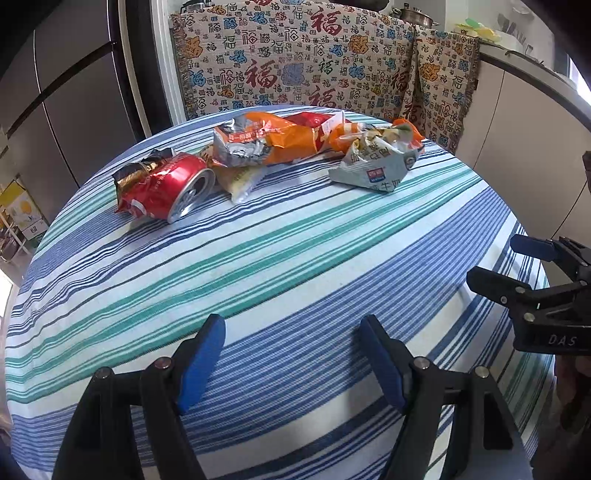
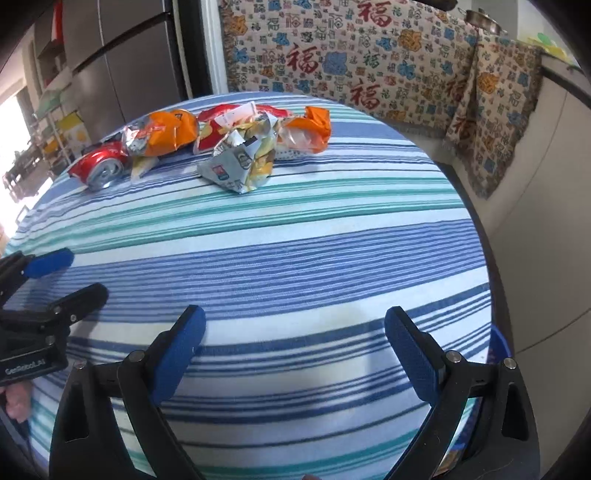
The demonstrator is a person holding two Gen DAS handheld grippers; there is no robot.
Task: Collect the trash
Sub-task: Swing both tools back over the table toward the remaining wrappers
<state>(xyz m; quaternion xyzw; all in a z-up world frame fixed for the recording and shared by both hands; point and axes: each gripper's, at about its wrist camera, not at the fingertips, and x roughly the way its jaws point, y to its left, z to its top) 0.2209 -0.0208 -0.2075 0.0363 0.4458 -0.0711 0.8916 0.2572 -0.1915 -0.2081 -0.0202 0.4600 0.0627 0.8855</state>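
Observation:
Trash lies in a row at the far side of a round table with a striped cloth [image 1: 295,236]. From left to right there is a crushed red can [image 1: 166,188] [image 2: 101,168], an orange and silver snack bag [image 1: 266,142] [image 2: 162,134], and a crumpled grey carton [image 1: 373,164] [image 2: 236,166]. A further orange wrapper [image 2: 308,129] lies behind the carton. My left gripper [image 1: 291,328] hovers open over the near stripes, nothing between its blue pads. My right gripper [image 2: 293,321] is also open and empty, well short of the trash. Each gripper shows at the edge of the other's view.
A patterned cloth [image 1: 303,59] hangs behind the table over furniture. Grey cabinet doors [image 1: 74,103] stand at the left, a pale counter [image 1: 524,122] at the right with a metal pot [image 1: 413,14] on top. A blue rim [image 2: 500,343] shows below the table's right edge.

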